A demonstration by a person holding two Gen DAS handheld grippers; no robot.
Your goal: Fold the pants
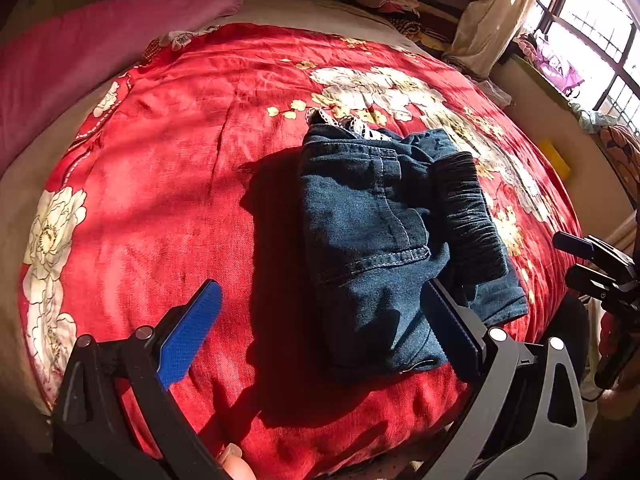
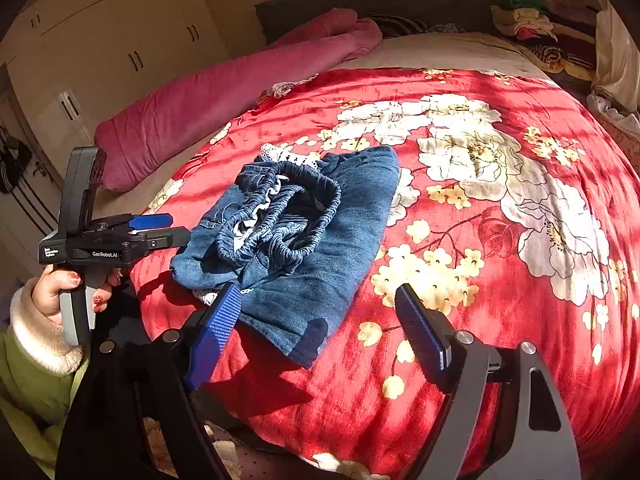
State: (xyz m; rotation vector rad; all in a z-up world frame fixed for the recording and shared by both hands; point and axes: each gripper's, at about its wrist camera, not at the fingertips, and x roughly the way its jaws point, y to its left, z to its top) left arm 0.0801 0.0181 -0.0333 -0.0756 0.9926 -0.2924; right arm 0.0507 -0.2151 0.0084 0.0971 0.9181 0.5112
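Note:
Dark blue denim pants (image 1: 360, 220) lie folded into a small bundle on the red floral bedspread (image 1: 160, 160). The elastic waistband is bunched on top (image 2: 280, 216) and white lace trim shows at the far edge. My left gripper (image 1: 320, 316) is open wide over the bundle's near end, with its right finger (image 1: 448, 320) against the denim. In the right wrist view the left gripper (image 2: 168, 228) hovers at the bundle's left side. My right gripper (image 2: 318, 292) is open, and the near corner of the pants (image 2: 320, 264) lies between its fingers, unpinched. The right gripper (image 1: 566, 256) also appears at the right edge of the left wrist view.
A rolled pink quilt (image 2: 224, 92) lies along the bed's far left side. A pile of clothes (image 2: 532, 20) sits by the headboard, cream wardrobes (image 2: 112, 40) stand at the left, and a window with a curtain (image 1: 492, 12) is at the right. A hand in a green, fleece-cuffed sleeve (image 2: 36, 344) holds the left gripper.

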